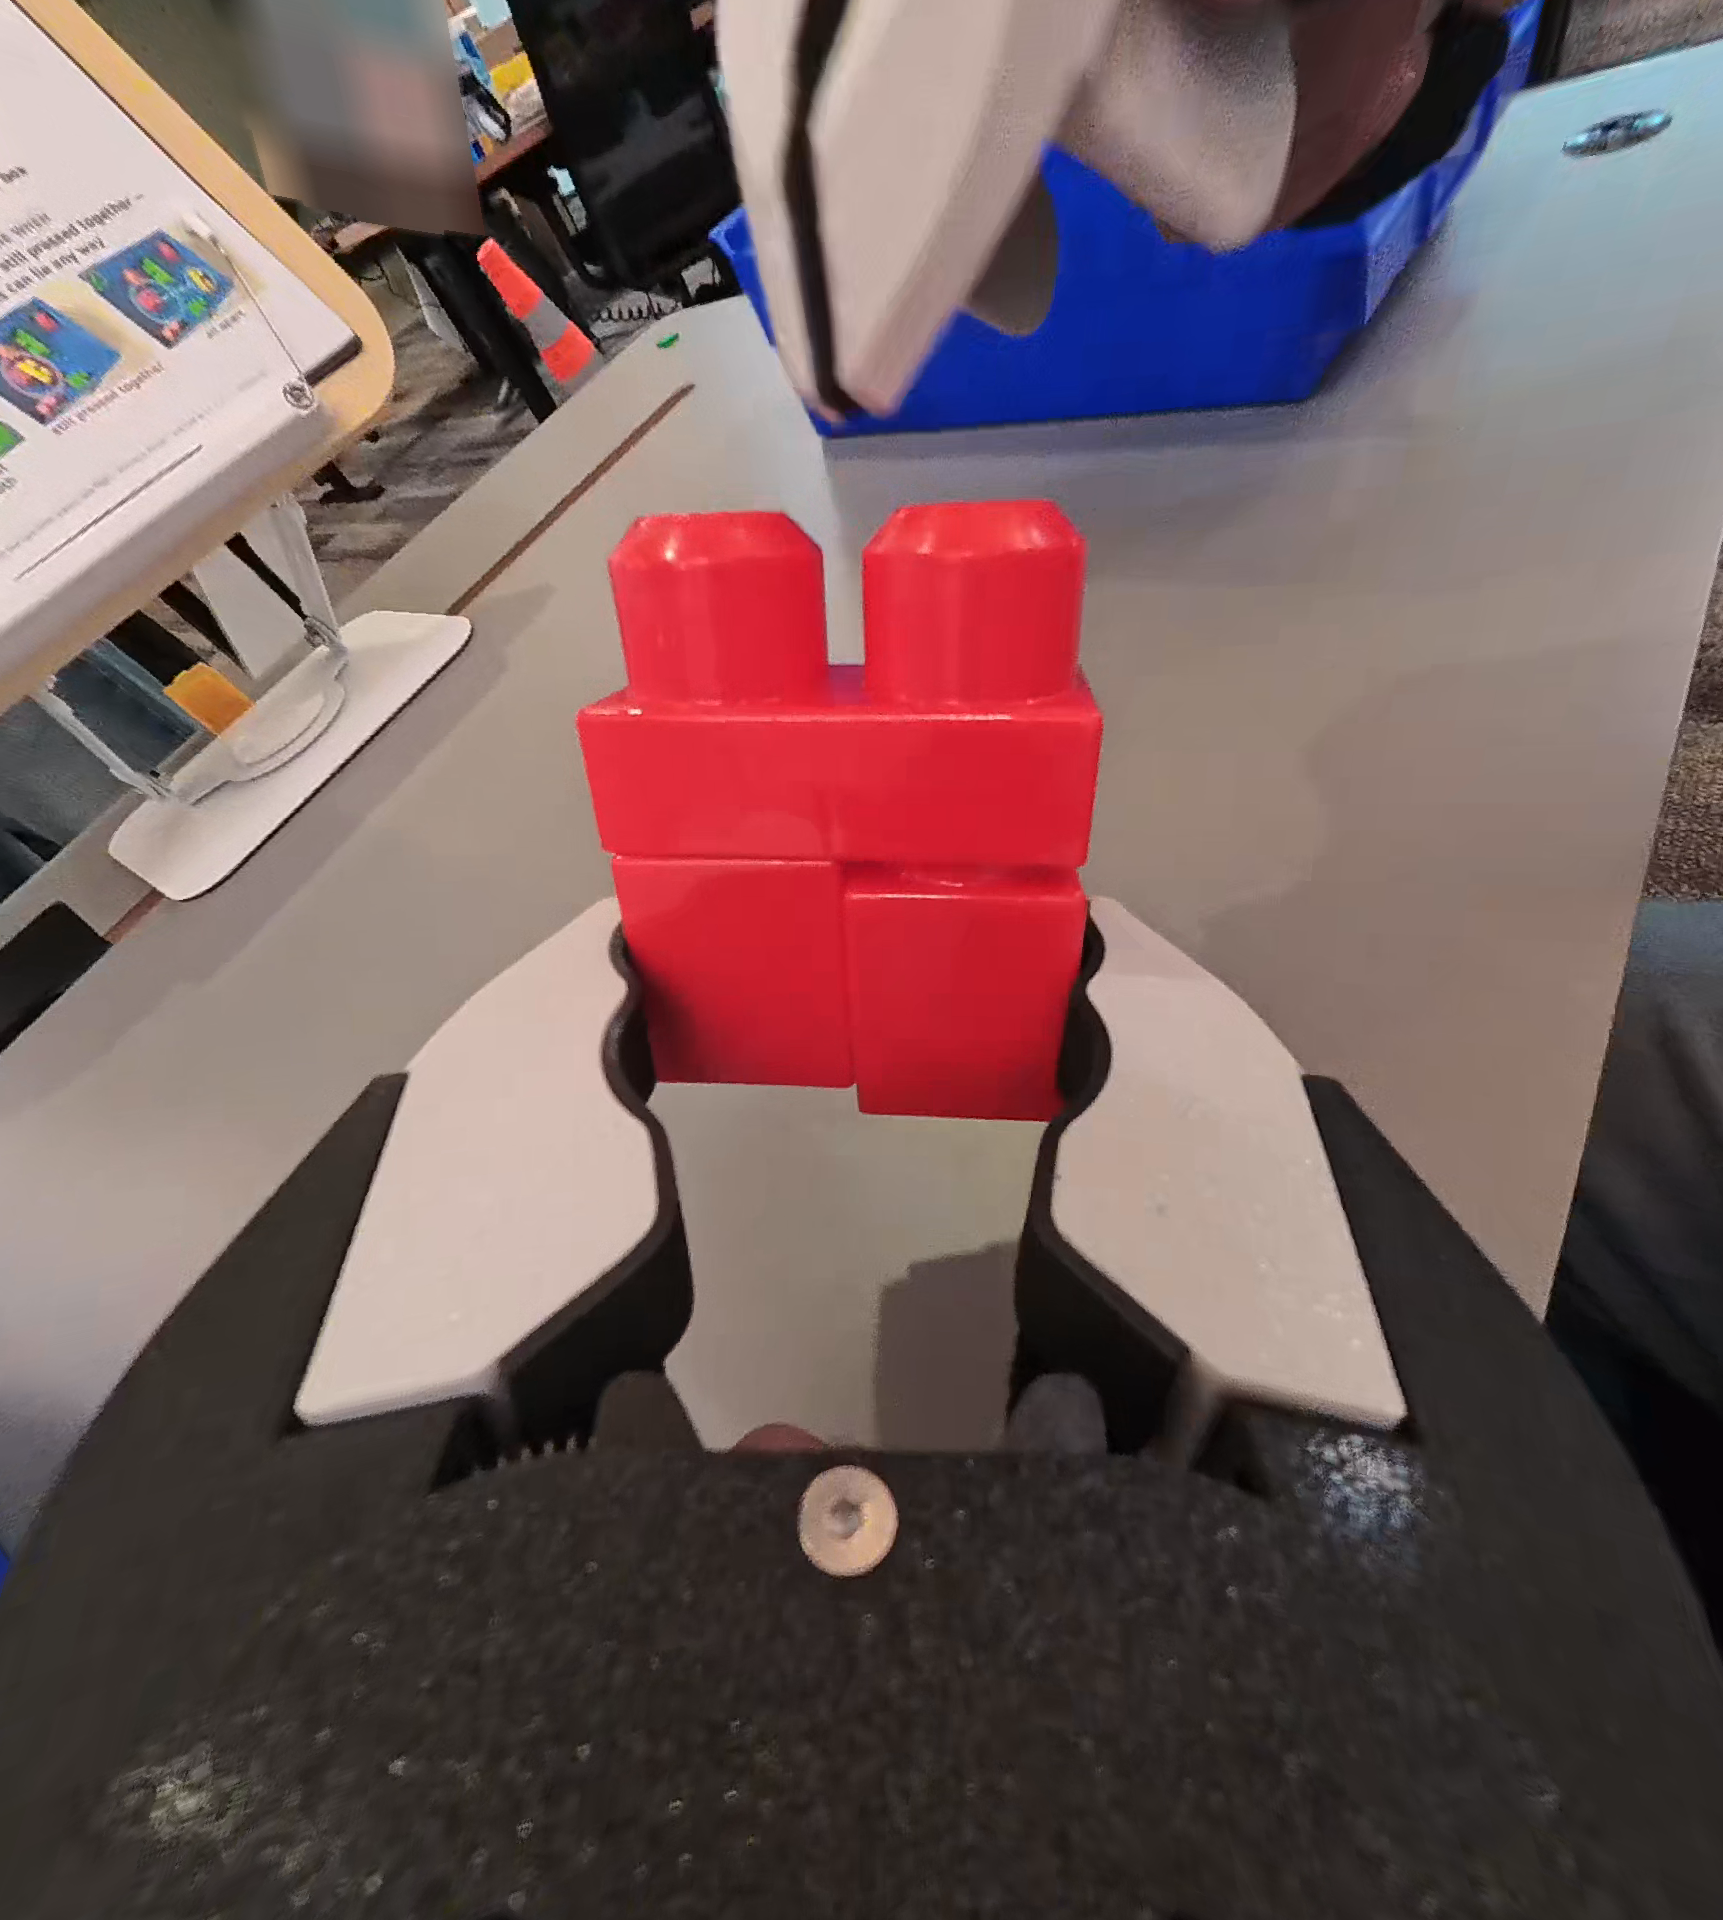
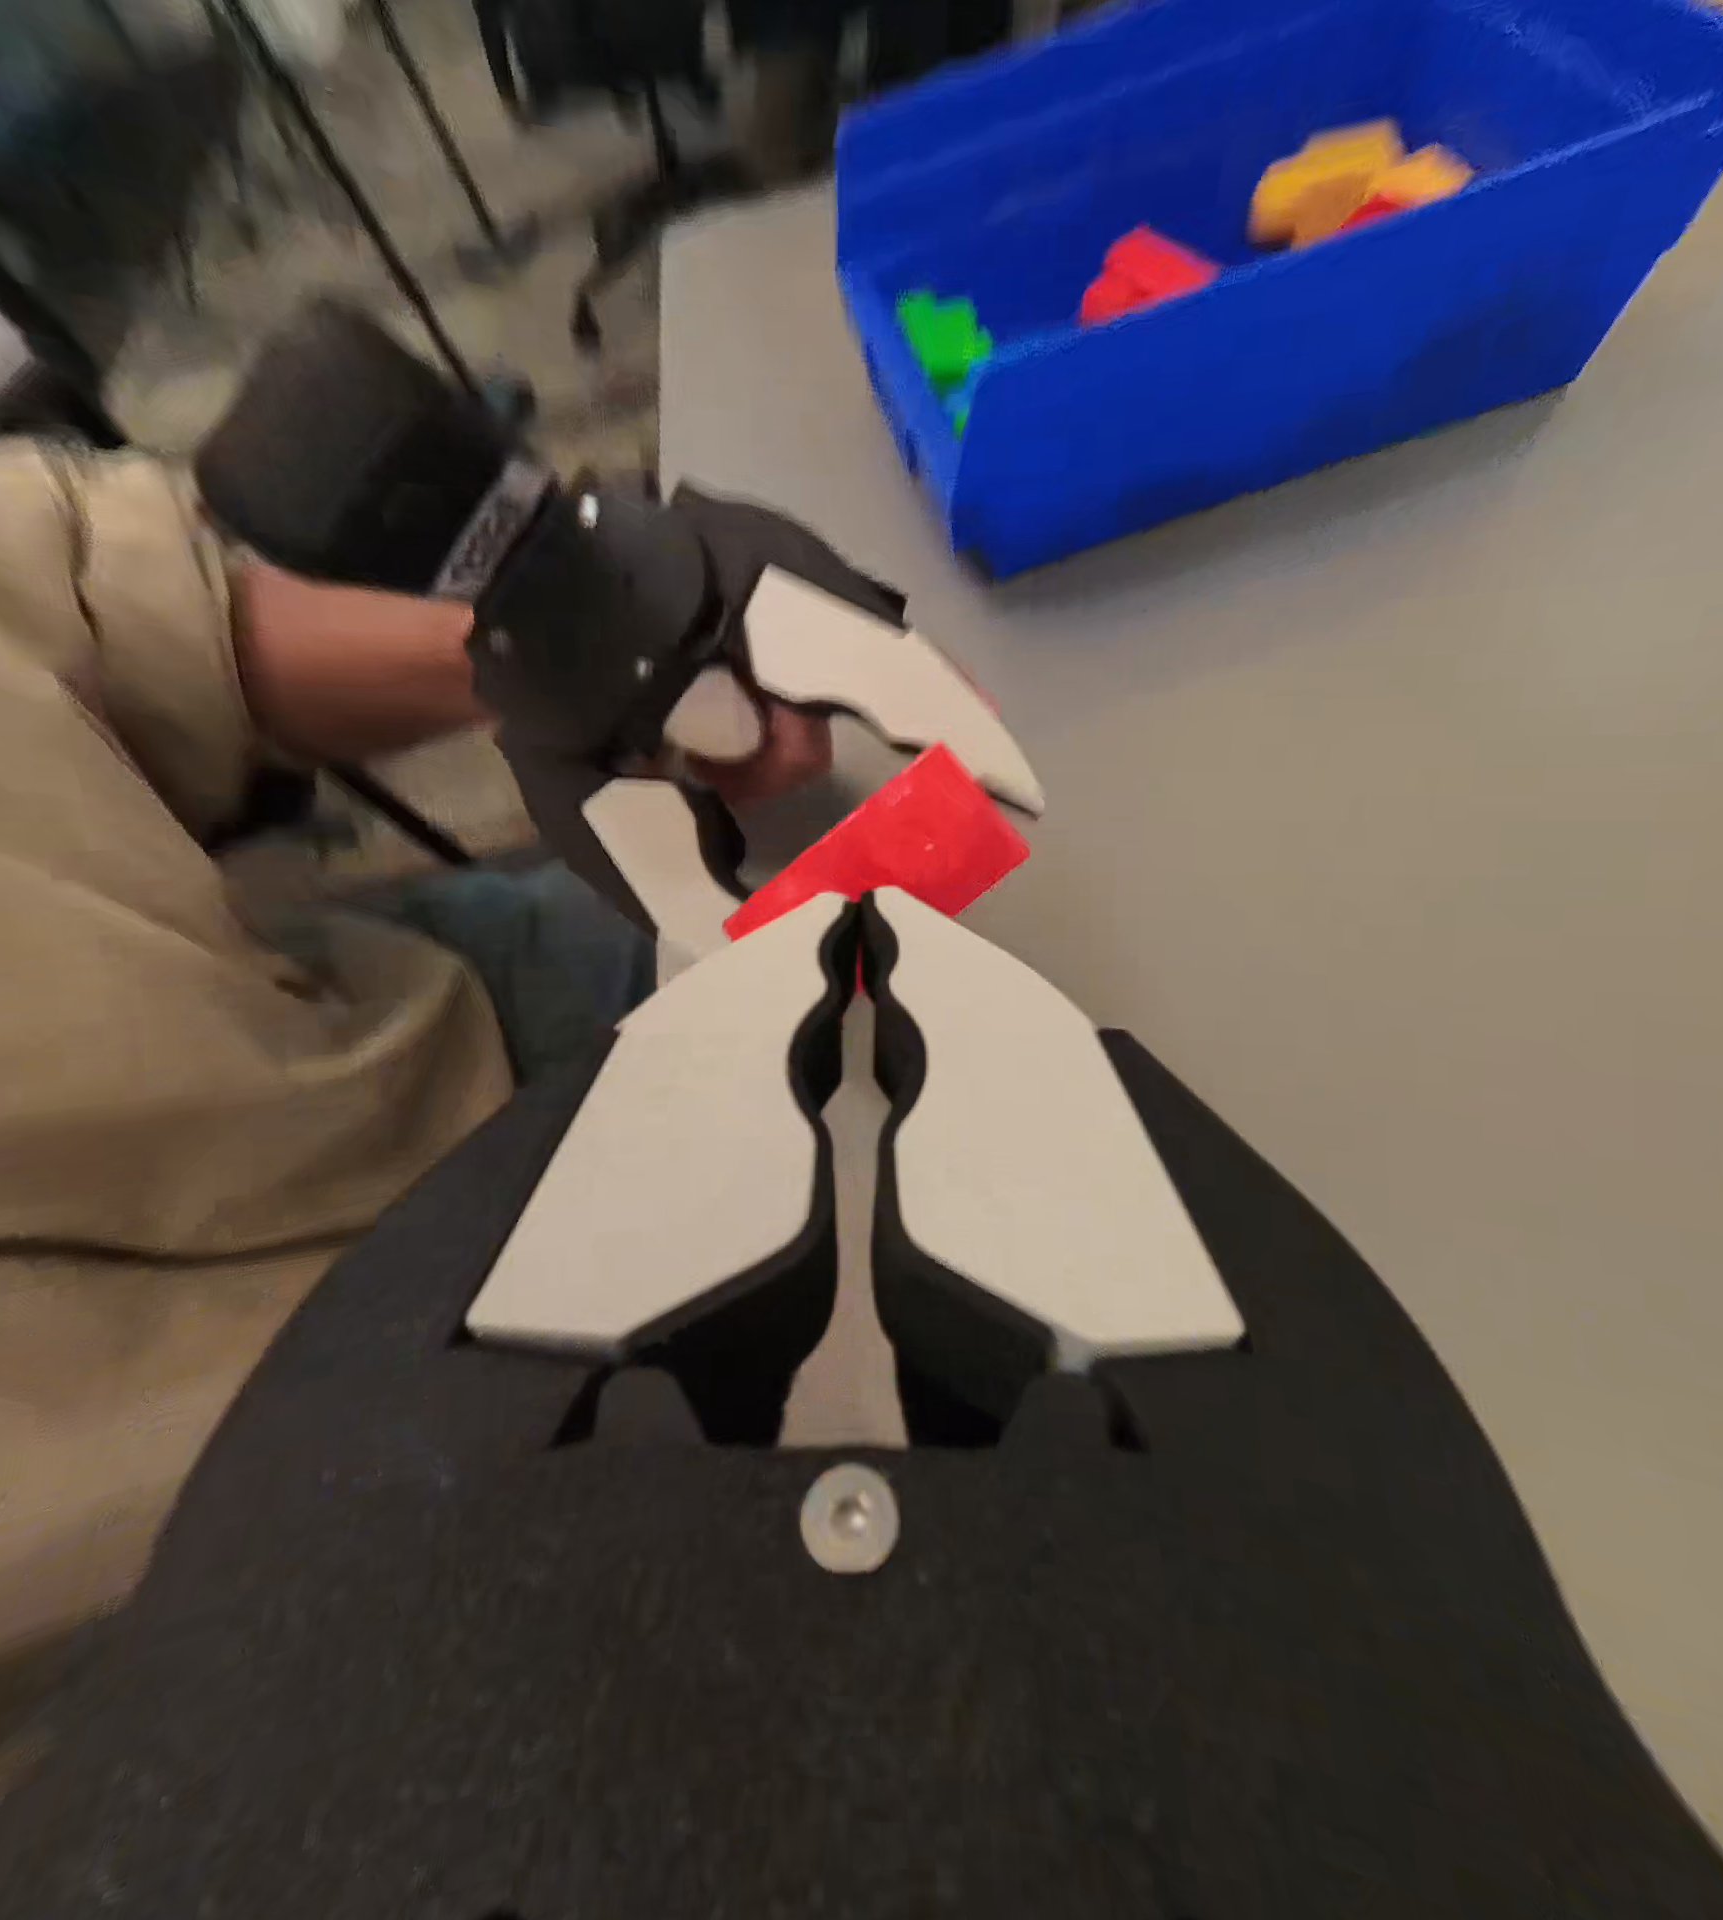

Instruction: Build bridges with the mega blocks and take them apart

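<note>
- the left gripper (image 1: 852,997) is clamped on a red block bridge (image 1: 841,821), its two fingers pressing the outer sides of the two lower blocks.
- the bridge stands upright in the left wrist view: two small red blocks side by side below, one wider red block across them, its two studs pointing up, away from the camera. the long axis of the top block goes from finger to finger.
- the bridge is held above the grey table (image 1: 1304,675), not touching it.
- the right gripper (image 2: 859,914) has its fingers almost together, only a thin gap, with nothing between them; its tips are just beside the bridge, contact cannot be told.
- farther on the table stands a blue bin (image 2: 1252,416) with green, red and yellow blocks (image 2: 1143,272) inside.
- at the left, an instruction board (image 1: 98,343) stands tilted on a white stand.
</note>
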Demonstrator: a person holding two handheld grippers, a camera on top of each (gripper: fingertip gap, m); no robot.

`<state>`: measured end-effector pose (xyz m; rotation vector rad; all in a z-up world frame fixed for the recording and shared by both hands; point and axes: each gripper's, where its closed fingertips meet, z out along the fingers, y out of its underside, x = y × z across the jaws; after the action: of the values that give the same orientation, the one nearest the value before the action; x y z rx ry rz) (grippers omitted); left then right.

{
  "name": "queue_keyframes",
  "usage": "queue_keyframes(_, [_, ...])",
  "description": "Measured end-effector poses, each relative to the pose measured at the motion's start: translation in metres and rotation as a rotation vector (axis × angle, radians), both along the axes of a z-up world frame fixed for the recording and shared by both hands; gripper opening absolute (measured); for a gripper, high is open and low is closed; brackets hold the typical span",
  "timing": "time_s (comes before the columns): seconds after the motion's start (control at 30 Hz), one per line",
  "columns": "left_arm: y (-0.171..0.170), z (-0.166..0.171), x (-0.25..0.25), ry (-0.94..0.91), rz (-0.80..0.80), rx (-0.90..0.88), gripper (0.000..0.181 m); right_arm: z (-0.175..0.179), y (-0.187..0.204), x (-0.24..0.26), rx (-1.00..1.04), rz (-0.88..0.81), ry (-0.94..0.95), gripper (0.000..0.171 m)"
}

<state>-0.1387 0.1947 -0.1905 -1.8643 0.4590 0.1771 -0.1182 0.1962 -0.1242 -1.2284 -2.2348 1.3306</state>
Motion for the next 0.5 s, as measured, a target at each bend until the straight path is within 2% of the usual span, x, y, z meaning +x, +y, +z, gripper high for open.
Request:
queue_keyframes(0.17, [-0.001, 0.006, -0.001, -0.005, 0.013, 0.036, 0.076, -0.004, -0.005, 0.0, 0.107, 0.01, -0.051, 0.0])
queue_keyframes(0.37, [-0.001, 0.006, 0.006, -0.026, -0.015, 0.041, 0.075, 0.003, -0.019, 0.005, 0.007, 0.047, -0.069, 0.0])
queue_keyframes(0.5, [0.0, 0.001, 0.007, -0.027, -0.016, 0.037, 0.075, 0.0, -0.021, 0.004, 0.046, 0.042, -0.086, 0.0])
